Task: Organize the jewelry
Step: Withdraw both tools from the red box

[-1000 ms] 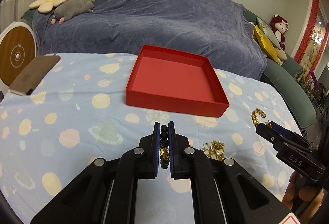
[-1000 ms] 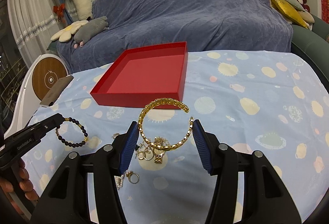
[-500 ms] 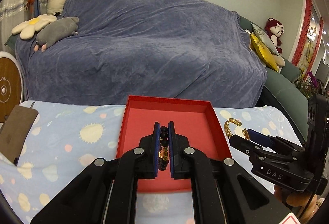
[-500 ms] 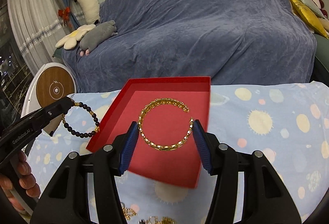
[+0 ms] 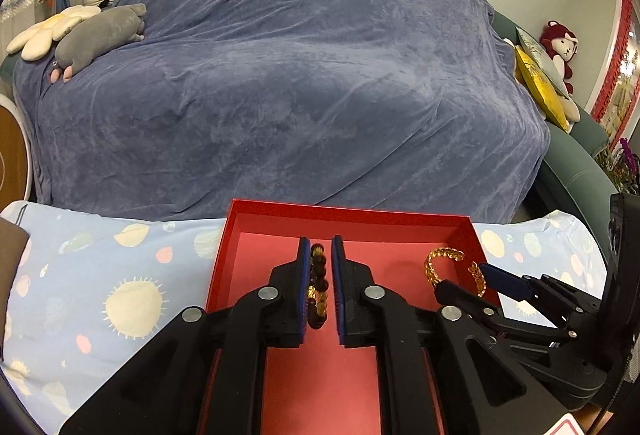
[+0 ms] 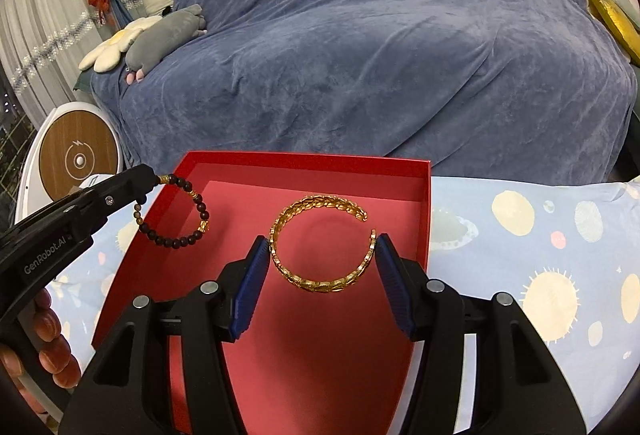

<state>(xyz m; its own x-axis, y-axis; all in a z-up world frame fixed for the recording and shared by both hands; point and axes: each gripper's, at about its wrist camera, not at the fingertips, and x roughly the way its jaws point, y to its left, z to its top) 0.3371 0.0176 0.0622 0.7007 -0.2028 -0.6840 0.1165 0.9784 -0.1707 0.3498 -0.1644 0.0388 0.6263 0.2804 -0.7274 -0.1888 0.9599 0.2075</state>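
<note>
above the red tray point(image 6: 424, 195), a beaded bracelet point(image 5: 318, 285) sits between the left gripper point(image 5: 320, 285) fingers (opening, no longer pressing); a gold cuff point(image 6: 320, 247) is clamped by the right gripper point(image 6: 320, 285).

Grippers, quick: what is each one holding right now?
Left gripper: fingers opening, beaded bracelet between them, above the red box.
Right gripper: closed on the gold bangle.

Both wrist cameras look steeply down, close over the shared red box point(image 5: 224, 255) point(image 6: 304, 163), facing the sofa point(image 5: 300, 75).
</note>
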